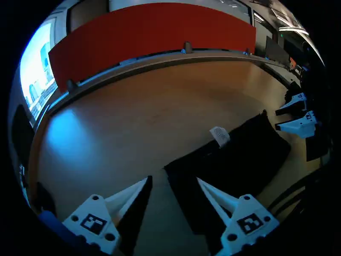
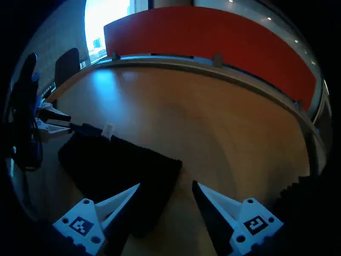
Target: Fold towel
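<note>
The dark towel (image 1: pixel 238 160) lies flat on the table (image 1: pixel 149 106) — a compact rectangle, perhaps folded once already. The left gripper (image 1: pixel 173 179) and right gripper (image 2: pixel 166 183) hover at the towel's opposite ends, fingers wide, holding nothing — another fold looks due.

Left tongs (image 1: pixel 173 178) and right tongs (image 2: pixel 166 183) have white fingers (image 1: pixel 128 196) with square markers (image 1: pixel 93 223).

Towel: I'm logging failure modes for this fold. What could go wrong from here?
Both grippers are open, so nothing is held yet. The left gripper has only one finger over the towel edge; closing may miss or catch a thin bite that slips. The right gripper sits likewise at a corner. The table looks smooth, so uneven pulls could drag the cloth askew.
</note>
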The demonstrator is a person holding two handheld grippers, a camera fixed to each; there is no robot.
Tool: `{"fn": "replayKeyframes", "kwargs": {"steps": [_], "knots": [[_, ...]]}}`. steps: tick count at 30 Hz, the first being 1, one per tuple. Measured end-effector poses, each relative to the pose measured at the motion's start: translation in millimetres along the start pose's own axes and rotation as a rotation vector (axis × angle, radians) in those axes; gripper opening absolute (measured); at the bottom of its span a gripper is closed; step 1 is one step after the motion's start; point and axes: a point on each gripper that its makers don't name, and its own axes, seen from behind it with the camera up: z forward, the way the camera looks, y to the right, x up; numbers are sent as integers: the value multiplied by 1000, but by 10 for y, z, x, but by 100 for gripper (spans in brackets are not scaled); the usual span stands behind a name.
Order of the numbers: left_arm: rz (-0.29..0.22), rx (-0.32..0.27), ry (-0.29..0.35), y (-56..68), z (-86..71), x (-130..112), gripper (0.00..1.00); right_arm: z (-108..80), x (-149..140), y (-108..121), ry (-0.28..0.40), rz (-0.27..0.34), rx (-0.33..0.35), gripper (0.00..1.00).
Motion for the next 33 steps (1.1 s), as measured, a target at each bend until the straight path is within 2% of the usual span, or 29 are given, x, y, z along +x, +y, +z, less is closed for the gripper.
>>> {"fn": "replayKeyframes", "kwargs": {"steps": [3, 6, 7, 18, 33], "knots": [[-6, 7, -1, -31, 0, 2, 84, 5, 11, 27, 4, 4, -11, 86], [-14, 13, 5, -59, -10, 17, 100, -7, 30, 16, 10, 12, -7, 98], [-17, 14, 5, -63, -12, 17, 100, -15, 33, 12, 11, 13, -6, 100], [-29, 14, 4, -63, -75, -15, 100, -81, -3, -40, 7, 9, 1, 100], [-65, 39, -10, -86, -325, -255, 100, -344, -126, -137, 16, 8, 2, 100]]}}
